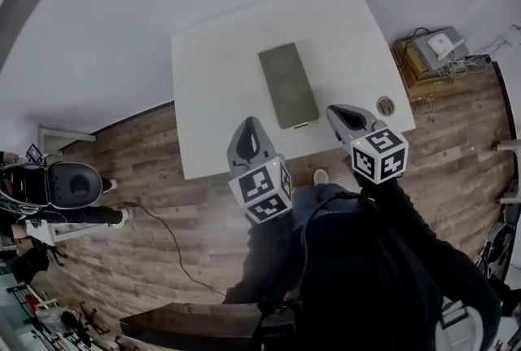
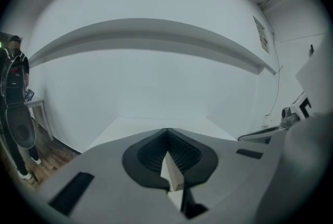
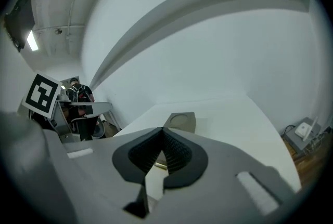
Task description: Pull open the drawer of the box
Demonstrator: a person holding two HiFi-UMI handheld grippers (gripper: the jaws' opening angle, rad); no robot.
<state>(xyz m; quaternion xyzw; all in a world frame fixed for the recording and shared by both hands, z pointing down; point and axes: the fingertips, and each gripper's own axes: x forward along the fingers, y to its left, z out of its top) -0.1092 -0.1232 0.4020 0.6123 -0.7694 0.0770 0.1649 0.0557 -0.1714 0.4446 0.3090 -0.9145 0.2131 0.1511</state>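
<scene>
The table [image 1: 203, 81] looks smooth matt white, the box [image 1: 287, 85] dull matt grey-green with a slightly shiny strip [image 1: 301, 126] at its near end, the floor [image 1: 138, 170] grainy wood plank, and the left gripper [image 1: 249, 125] and right gripper [image 1: 336, 111] matt grey plastic with black ribbed pads [image 2: 179, 153].

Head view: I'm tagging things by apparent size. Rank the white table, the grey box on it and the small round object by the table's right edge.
1. White table, by far the largest.
2. Grey box, lying mid-table.
3. Small round object, the smallest.
All sit at table level, so nearness hardly skews this.
</scene>
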